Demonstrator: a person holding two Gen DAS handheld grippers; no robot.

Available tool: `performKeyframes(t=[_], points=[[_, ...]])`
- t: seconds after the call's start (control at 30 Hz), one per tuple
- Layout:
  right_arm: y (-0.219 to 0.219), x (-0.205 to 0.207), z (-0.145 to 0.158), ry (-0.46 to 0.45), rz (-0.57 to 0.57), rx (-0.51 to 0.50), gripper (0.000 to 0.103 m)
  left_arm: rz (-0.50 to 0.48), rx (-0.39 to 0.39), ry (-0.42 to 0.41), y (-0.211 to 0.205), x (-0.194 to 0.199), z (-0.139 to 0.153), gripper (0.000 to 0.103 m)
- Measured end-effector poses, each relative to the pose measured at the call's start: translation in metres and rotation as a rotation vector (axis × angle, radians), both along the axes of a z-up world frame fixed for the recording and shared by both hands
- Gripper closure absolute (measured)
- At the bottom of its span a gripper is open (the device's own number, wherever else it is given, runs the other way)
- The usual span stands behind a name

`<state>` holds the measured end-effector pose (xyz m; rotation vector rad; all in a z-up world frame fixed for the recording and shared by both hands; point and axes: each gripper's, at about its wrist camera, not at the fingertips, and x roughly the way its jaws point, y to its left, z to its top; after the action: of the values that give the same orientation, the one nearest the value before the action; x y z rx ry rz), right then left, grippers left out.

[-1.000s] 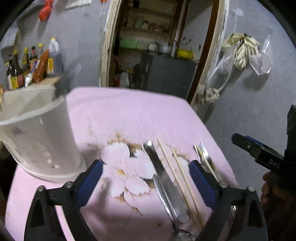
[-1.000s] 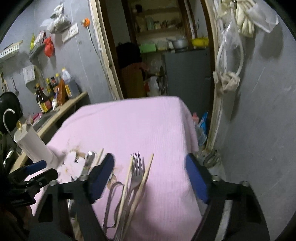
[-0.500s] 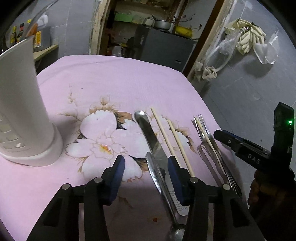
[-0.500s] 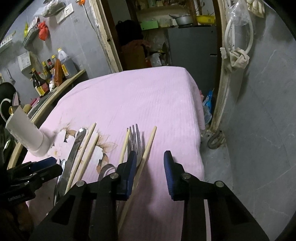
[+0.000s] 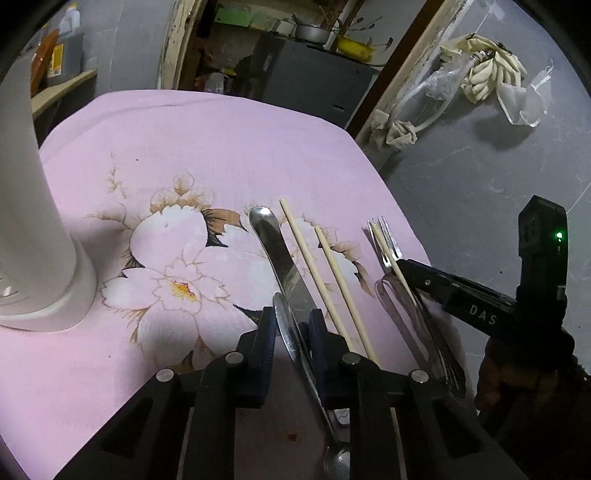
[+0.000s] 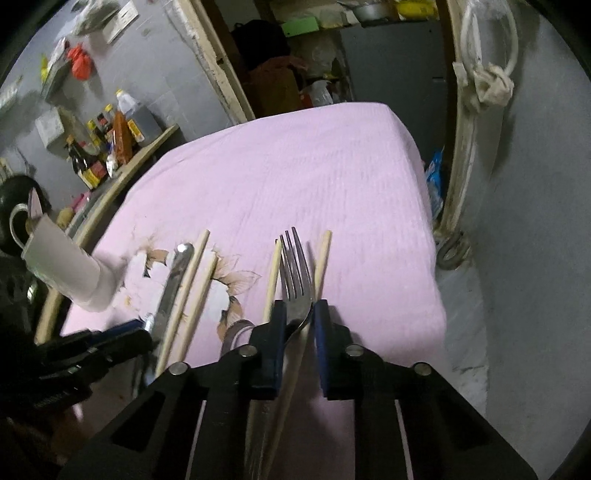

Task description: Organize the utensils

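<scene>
Steel fork [image 6: 295, 273] lies lengthwise between your right gripper [image 6: 298, 325] pads, nearly closed on its neck. Your left gripper [image 5: 291, 332] likewise narrowly straddles the spoon [image 5: 295, 343] handle beside the knife [image 5: 280, 258]; firm contact cannot be told.

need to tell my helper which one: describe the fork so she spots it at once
On the pink flowered cloth lies a row of utensils. The fork is near its right end, between two chopsticks, in the right tool; only it has tines.

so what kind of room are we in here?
Likely a home kitchen or dining corner: a table under a pink floral cloth, sauce and oil bottles on a wooden side shelf, and a doorway to cluttered pantry shelves with a metal pot.
</scene>
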<state>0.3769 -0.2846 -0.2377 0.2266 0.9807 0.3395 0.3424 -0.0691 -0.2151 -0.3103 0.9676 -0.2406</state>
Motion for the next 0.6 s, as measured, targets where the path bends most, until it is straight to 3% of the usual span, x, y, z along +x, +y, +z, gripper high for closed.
performKeyframes(t=[0.13, 0.2, 0.5, 0.6], points=[[-0.009, -0.002, -0.006, 0.057, -0.031, 0.088, 0.093, -0.014, -0.002, 0.012, -0.001, 0.004, 0.0, 0.086], [-0.011, -0.004, -0.009, 0.085, -0.033, 0.11, 0.092, -0.013, 0.023, 0.015, -0.003, 0.006, 0.0, 0.093], [-0.009, -0.018, -0.008, 0.098, -0.025, 0.121, 0.093, 0.009, 0.001, 0.025, 0.0, 0.006, 0.002, 0.099], [-0.009, -0.021, -0.002, 0.085, -0.015, 0.118, 0.102, 0.015, 0.009, 0.021, -0.003, 0.001, 0.005, 0.101]])
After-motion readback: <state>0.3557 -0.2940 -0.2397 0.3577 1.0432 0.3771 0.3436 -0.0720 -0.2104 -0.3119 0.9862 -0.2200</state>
